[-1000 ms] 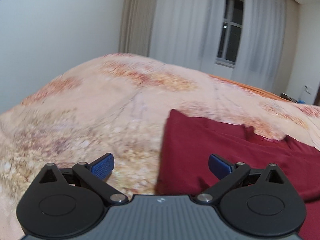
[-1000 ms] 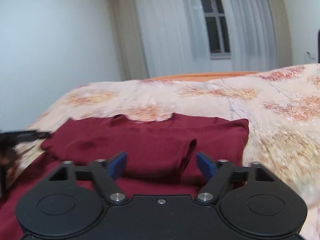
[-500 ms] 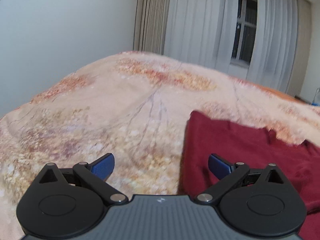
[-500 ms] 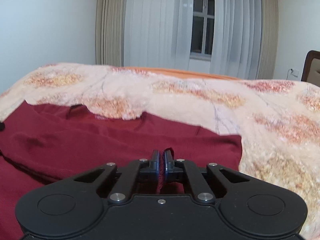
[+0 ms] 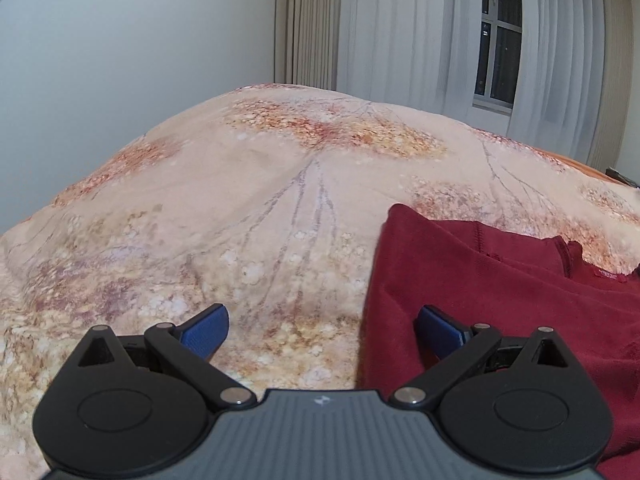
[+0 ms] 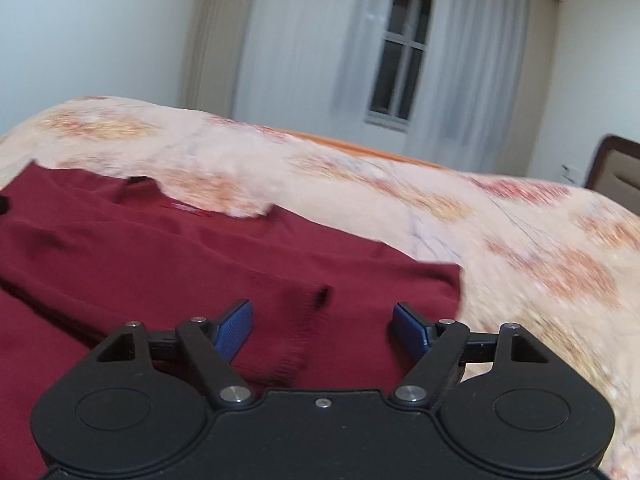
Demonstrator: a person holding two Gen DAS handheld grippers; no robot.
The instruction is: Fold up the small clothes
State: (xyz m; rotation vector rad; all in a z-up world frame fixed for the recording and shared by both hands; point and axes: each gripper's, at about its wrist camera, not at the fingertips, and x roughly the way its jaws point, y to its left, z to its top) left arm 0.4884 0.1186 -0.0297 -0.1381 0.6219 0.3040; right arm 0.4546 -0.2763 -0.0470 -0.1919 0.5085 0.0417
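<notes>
One dark red knit top (image 6: 168,264) lies spread on the bed, over a peach bedspread (image 5: 224,216) printed with orange and yellow blossom patches and thin branch lines. In the right wrist view its neckline with a small label faces the far side of the bed, and a sleeve (image 6: 280,320) is folded in across the body, its cuff end lying between the gripper's fingers; the near and left parts of the garment run out of the picture, so its full outline cannot be made out. That view is motion-blurred, especially on the bedspread at the right.

The right gripper (image 6: 323,328) has just been opening; its two blue pads stand wide apart over the folded sleeve and press on nothing. The left gripper (image 5: 322,332) also stands wide apart, empty, straddling the garment's left edge: one pad over bare bedspread, the other over red cloth.

Beyond the bed are a plain pale wall, one window (image 6: 400,56) behind sheer white curtains (image 5: 404,32), and beige drapes beside them. A brown-framed piece of furniture (image 6: 616,168) is cut off at the right edge.
</notes>
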